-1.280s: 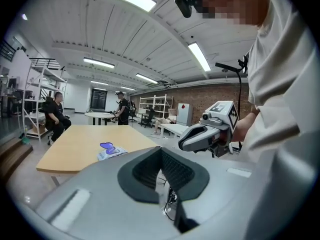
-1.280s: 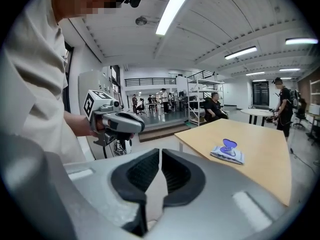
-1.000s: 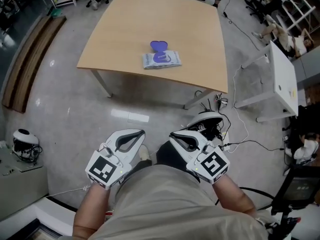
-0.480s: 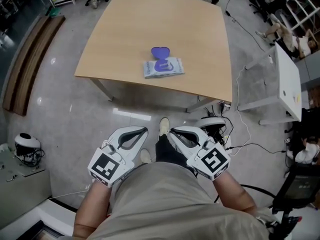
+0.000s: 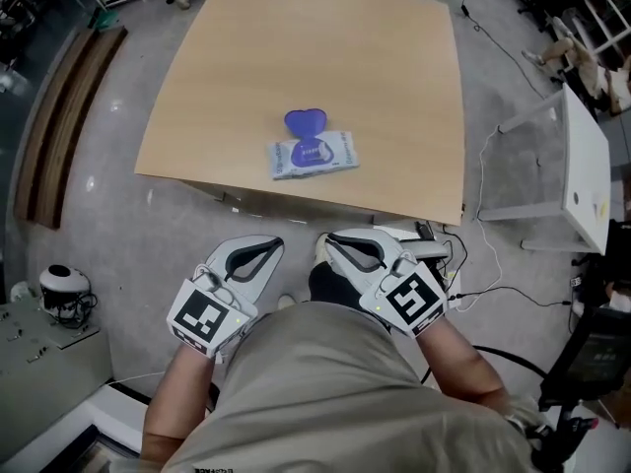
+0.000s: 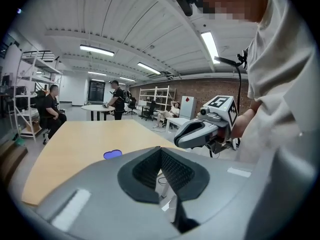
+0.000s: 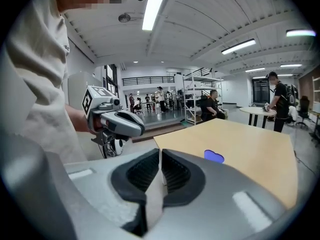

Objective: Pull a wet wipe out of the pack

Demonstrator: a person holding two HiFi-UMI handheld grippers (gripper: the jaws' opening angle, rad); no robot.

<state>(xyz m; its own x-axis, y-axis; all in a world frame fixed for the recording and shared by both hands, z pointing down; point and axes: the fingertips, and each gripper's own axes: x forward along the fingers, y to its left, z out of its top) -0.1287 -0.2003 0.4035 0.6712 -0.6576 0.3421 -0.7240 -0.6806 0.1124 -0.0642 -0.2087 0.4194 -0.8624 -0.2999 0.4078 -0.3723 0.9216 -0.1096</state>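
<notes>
The wet wipe pack (image 5: 315,154) lies flat on the wooden table (image 5: 394,77), near its front edge. Its purple heart-shaped lid (image 5: 305,122) stands flipped up; that lid shows as a small purple patch in the left gripper view (image 6: 113,154) and in the right gripper view (image 7: 214,156). My left gripper (image 5: 268,245) and right gripper (image 5: 333,241) are held side by side close to my body, short of the table edge and well apart from the pack. Both are shut with nothing between the jaws.
A white side table (image 5: 582,166) stands to the right, with cables (image 5: 473,284) on the floor beside it. A wooden bench (image 5: 59,116) lies along the left. Several people sit or stand at tables far back in the room (image 6: 116,99).
The view has shifted forward: the table and pack now sit closer beneath me. Both grippers have edged up toward the table's front edge, still shut.
</notes>
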